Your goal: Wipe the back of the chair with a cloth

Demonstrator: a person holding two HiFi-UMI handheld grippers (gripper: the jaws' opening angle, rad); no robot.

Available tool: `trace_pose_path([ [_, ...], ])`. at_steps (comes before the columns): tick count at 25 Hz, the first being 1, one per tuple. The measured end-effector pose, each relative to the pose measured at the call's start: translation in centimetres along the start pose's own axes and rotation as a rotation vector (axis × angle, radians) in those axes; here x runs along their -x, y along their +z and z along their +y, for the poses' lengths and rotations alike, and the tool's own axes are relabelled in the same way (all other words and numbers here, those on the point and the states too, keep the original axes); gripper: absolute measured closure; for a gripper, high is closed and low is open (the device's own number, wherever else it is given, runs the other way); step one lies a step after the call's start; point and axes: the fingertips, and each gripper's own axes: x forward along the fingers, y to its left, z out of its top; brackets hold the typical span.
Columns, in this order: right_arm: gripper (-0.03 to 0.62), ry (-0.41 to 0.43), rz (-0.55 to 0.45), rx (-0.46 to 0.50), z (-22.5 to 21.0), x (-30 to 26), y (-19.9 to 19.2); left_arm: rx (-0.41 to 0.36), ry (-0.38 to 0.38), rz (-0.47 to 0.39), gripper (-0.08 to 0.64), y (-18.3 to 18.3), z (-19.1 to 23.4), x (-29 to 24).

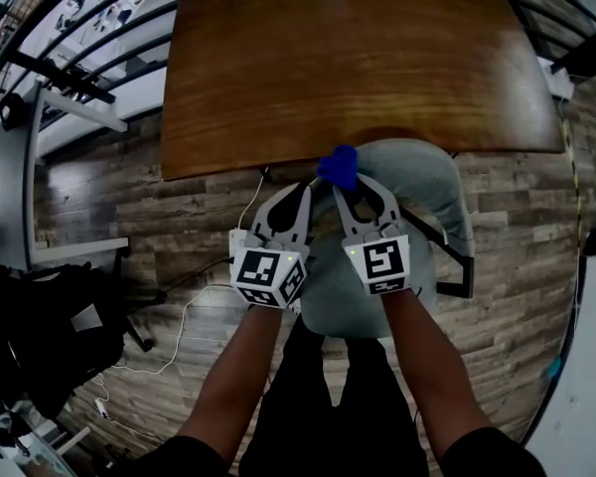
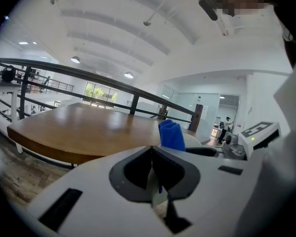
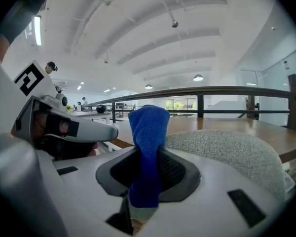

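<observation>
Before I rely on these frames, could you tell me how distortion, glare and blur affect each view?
Head view: fisheye bows the edges of the wooden table, with a soft sheen on its top. Left gripper view: washed-out ceiling, a mosaic patch at top right. Right gripper view: the blue cloth is sharp, corners vignetted black.

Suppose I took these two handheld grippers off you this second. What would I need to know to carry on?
Left gripper: jaws together, nothing gripped, held beside the right one.
Right gripper: shut on the blue cloth, whose free end sticks up past the jaws.
Things: the grey fabric chair stands pushed up to the wooden table. The cloth is at the top edge of the chair back, on the table side.
Done: the cloth is picked up and brought to the chair.
Left: wipe the chair back. I can't tell whether the cloth touches the fabric yet, or whether any of it has been wiped.
</observation>
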Motion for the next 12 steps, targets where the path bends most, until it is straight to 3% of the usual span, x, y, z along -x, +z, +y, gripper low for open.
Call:
trace_pose_path([
  [12,0.497,-0.026,-0.028,-0.029,-1.7,0.4,-0.3,-0.007,-0.014,0.013,0.552,-0.4,-1.1,-1.2],
])
